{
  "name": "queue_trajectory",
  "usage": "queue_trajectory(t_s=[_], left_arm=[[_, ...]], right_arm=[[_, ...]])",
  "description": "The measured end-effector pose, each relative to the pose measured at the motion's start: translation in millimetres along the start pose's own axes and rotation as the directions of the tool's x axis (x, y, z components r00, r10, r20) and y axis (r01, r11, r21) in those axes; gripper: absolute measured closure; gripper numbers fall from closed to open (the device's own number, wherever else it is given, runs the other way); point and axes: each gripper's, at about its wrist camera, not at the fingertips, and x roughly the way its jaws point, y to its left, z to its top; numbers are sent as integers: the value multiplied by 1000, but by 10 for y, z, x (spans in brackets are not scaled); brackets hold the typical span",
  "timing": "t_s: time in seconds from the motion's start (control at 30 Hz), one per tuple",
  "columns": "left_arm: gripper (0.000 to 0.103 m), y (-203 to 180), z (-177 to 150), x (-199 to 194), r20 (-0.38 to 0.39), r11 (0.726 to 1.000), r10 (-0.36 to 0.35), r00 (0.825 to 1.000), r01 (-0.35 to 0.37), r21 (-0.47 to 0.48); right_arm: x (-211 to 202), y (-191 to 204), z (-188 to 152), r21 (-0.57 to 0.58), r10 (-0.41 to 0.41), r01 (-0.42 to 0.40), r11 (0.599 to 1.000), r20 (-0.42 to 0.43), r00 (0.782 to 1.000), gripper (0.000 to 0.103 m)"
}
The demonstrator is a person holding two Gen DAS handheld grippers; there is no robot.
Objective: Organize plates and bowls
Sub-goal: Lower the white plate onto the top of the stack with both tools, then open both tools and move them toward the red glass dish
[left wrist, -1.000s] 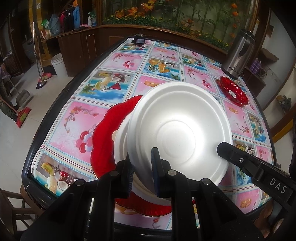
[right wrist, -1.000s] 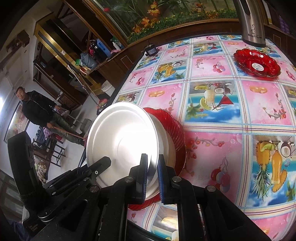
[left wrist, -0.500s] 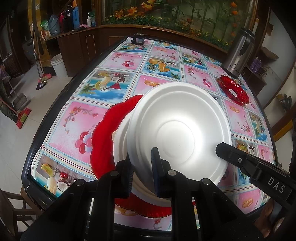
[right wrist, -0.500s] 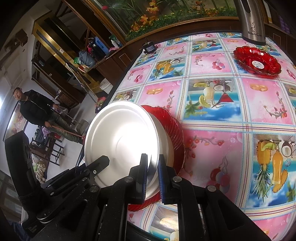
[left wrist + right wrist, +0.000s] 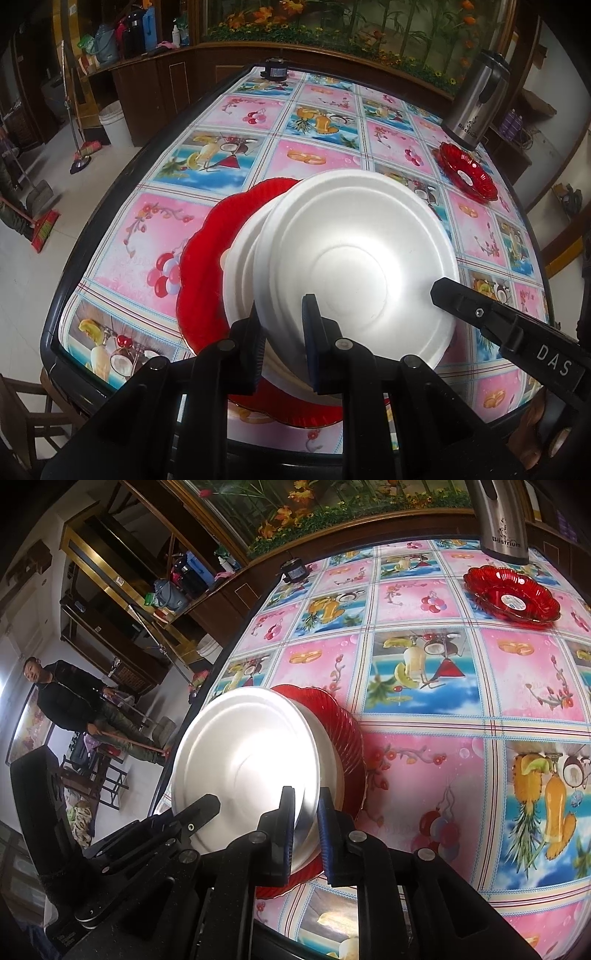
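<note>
Fingers L (image 5: 282, 341): clamped on near rim of white foam bowl (image 5: 362, 258), no change.
Fingers R (image 5: 306, 825): were tight on same rim, opp. side; now opening, rim between pads.
Bowl: tilted, upper one of white stack on red plate (image 5: 207, 266), near desk (image 5: 236, 155) edge.
Meaning: prob. release starting, bowl nearly placed.
Left to do: 2nd red plate (image 5: 511, 592) far side, by steel flask (image 5: 500, 520).

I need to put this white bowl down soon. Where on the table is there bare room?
Free: the wide stretch of tablecloth between the near stack on the large red plate and the far red dish. Crowded: the near edge, and beside the steel kettle.
</note>
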Motion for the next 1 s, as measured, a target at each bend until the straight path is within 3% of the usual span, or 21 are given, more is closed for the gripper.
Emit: queue_trajectory(t_s=[0.7, 0.77, 0.8, 0.83, 0.87, 0.9, 1.0], left_arm=[[87, 24, 31, -53, 4, 1000, 5, 1000, -5, -9], [81, 10, 43, -70, 9, 1000, 6, 1000, -6, 2], [68, 1, 43, -77, 9, 1000, 6, 1000, -6, 8], [47, -3, 41, -85, 8, 1000, 8, 1000, -8, 8], [39, -4, 36, -92, 8, 1000, 6, 1000, -6, 5], [35, 3, 32, -111, 10, 1000, 3, 1000, -3, 1], [35, 16, 18, -176, 23, 1000, 8, 1000, -8, 8]], right_arm=[[6, -43, 0, 8, 5, -5, 1000, -8, 1000, 88], [7, -43, 0, 8, 6, -6, 1000, -9, 1000, 88], [3, -43, -2, 10, 10, -10, 1000, -9, 1000, 88], [2, -44, -1, 11, 14, -13, 1000, -8, 1000, 88], [2, -40, 1, 11, 16, -16, 1000, -7, 1000, 88], [1, -36, 0, 12, 20, -19, 1000, -8, 1000, 87], [-5, -38, 1, 16, 31, -31, 999, -9, 999, 79]])
